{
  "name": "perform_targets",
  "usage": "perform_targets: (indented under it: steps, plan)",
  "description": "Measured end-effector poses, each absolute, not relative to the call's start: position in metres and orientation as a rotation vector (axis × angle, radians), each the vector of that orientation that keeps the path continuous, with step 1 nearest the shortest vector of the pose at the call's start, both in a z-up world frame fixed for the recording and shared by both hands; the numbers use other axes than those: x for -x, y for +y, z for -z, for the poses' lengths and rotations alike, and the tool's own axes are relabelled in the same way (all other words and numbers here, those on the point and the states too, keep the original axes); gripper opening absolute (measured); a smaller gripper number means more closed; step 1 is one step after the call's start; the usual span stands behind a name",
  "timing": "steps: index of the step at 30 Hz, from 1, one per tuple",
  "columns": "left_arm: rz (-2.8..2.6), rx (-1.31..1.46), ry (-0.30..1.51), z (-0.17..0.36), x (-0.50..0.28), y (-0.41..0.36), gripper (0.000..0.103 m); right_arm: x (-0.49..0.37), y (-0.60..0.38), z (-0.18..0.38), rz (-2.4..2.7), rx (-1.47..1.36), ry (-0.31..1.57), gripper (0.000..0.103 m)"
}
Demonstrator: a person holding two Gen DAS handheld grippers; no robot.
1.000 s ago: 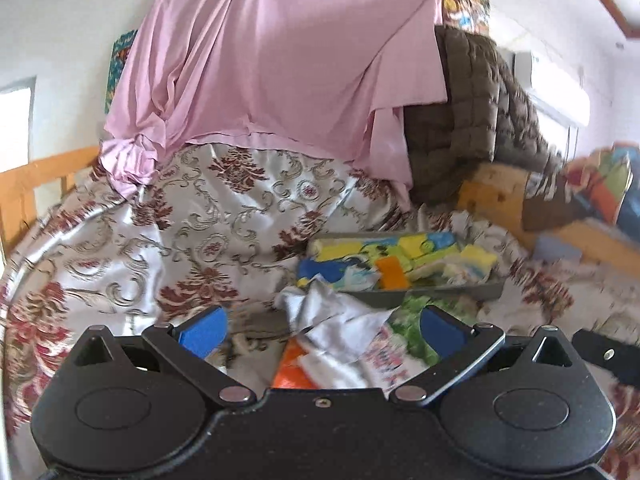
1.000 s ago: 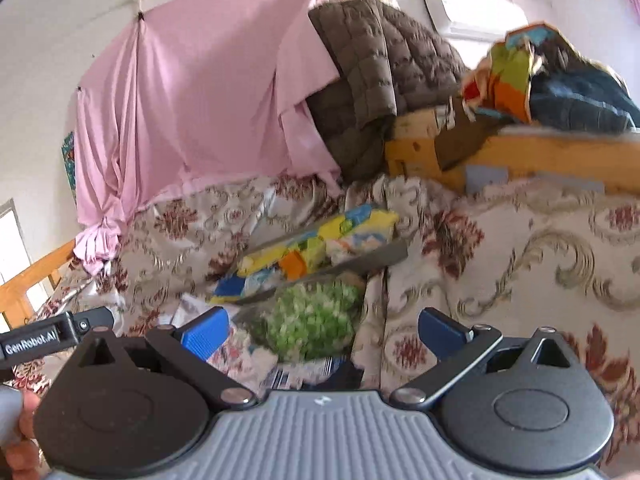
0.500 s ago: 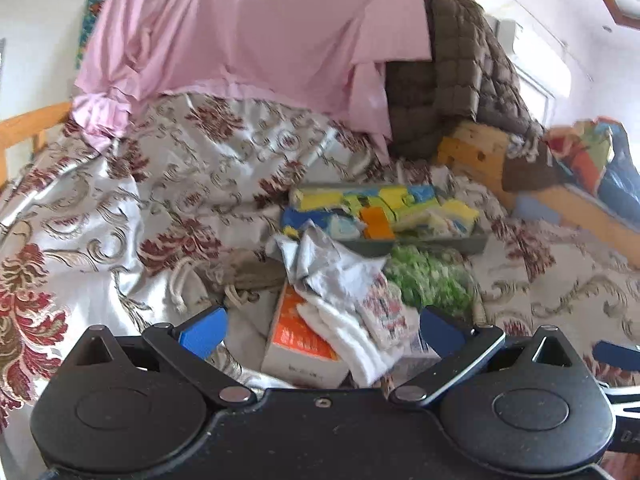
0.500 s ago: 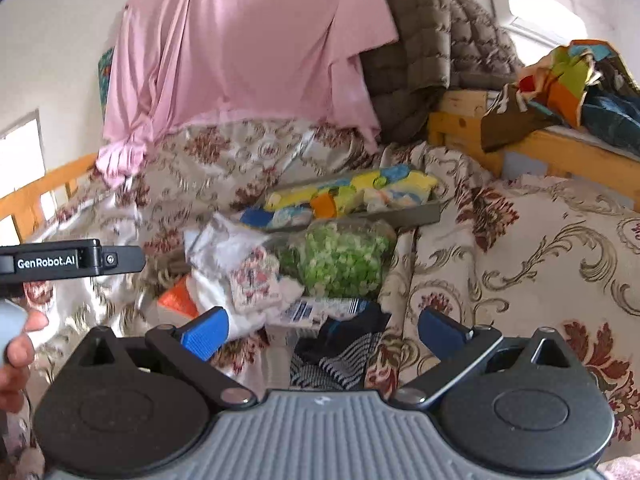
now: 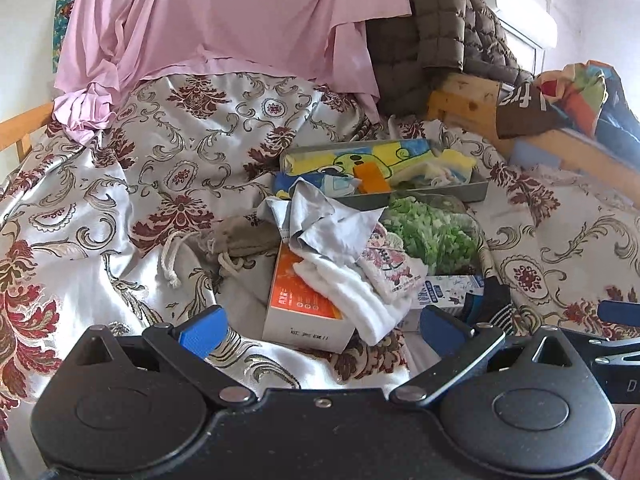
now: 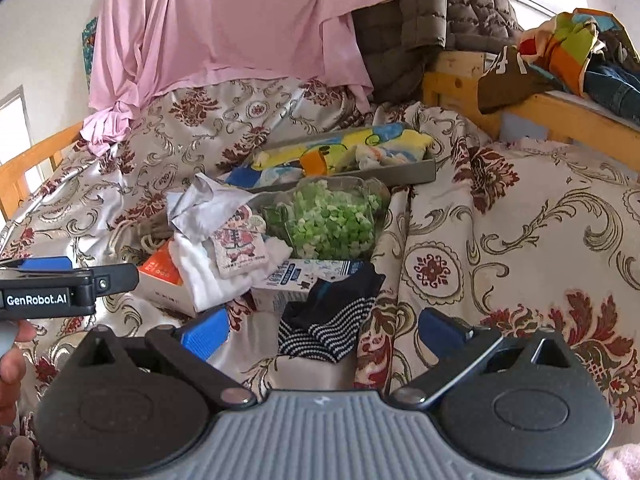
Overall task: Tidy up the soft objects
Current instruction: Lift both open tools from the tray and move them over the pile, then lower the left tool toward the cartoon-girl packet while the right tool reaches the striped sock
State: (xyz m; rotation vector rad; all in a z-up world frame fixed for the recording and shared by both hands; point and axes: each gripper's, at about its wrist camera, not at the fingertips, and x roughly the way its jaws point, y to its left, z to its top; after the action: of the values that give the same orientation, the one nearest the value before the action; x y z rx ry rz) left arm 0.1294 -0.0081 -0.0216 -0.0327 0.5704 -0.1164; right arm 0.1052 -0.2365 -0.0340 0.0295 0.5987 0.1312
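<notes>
A heap of soft things lies on the patterned bedspread (image 5: 120,208): a grey cloth (image 5: 320,220), a white sock (image 5: 344,296), a pink printed cloth (image 5: 388,264), a dark striped sock (image 6: 328,320) and a drawstring pouch (image 5: 240,236). A grey tray (image 5: 476,194) behind them holds folded yellow and blue cloths (image 5: 360,160). My left gripper (image 5: 322,326) is open just short of the orange box (image 5: 296,304). My right gripper (image 6: 324,330) is open with the striped sock between its fingers, untouched.
A clear tub of green pieces (image 6: 332,220) sits before the tray, a blue-white carton (image 6: 296,280) beside it. A pink sheet (image 5: 240,20) and a brown quilted jacket (image 5: 440,20) hang behind. A wooden bed frame (image 6: 560,116) carries clothes at right. A person's hand (image 6: 12,344) holds the left gripper.
Both grippers have moved down and closer to the heap, which now fills more of each view. The striped sock has come between the right fingers. Both stay open.
</notes>
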Motion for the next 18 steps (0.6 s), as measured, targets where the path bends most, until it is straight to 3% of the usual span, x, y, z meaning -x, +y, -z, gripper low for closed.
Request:
perform_targets:
  steps: [18]
  plan:
    - [0.099,-0.066,0.605,0.0251,-0.1315,-0.0176,0.102,-0.1125,-0.2311,0.0395,-0.111,0.007,0.665,0.103]
